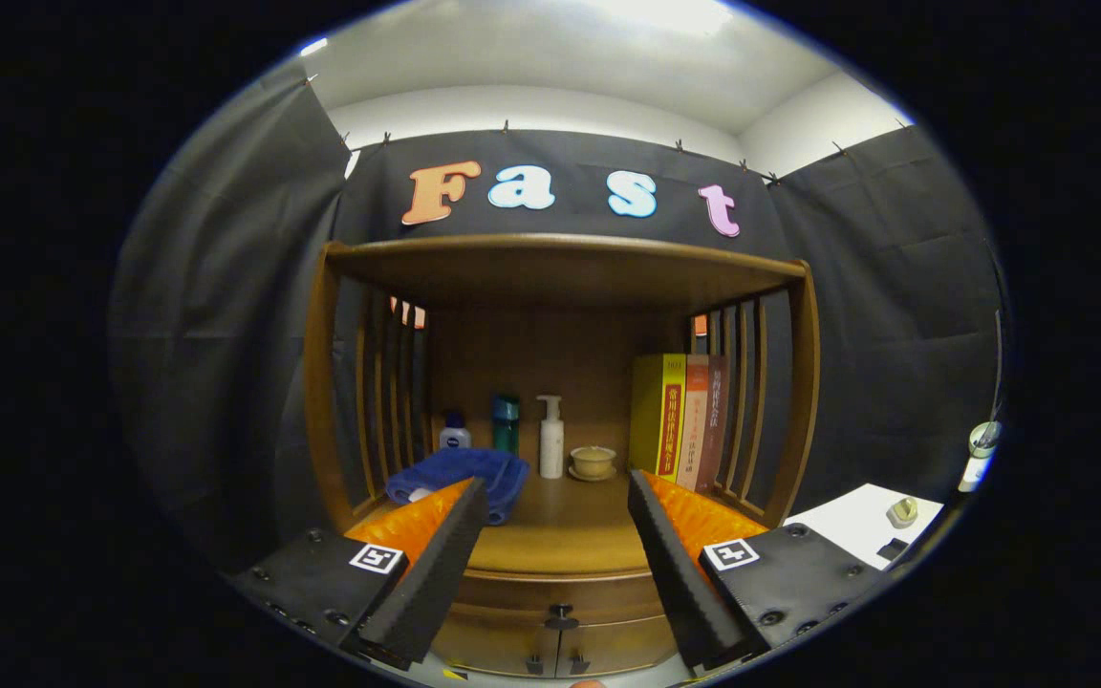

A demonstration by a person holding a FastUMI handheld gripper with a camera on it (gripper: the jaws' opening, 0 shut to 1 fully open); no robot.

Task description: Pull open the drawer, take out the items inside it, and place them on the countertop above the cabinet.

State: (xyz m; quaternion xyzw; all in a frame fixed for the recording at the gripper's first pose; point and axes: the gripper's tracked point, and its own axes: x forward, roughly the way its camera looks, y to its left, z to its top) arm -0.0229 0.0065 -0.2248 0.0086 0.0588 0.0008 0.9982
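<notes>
The gripper hangs wide open and empty before the wooden cabinet. The drawer is shut below the countertop's front edge, its dark knob between the fingers, lower down. He should dip, centre on the knob, then pull straight. A blue towel, pump bottle, bowl and books crowd the countertop.

Three bottles, three books, one cup, one towel.
</notes>
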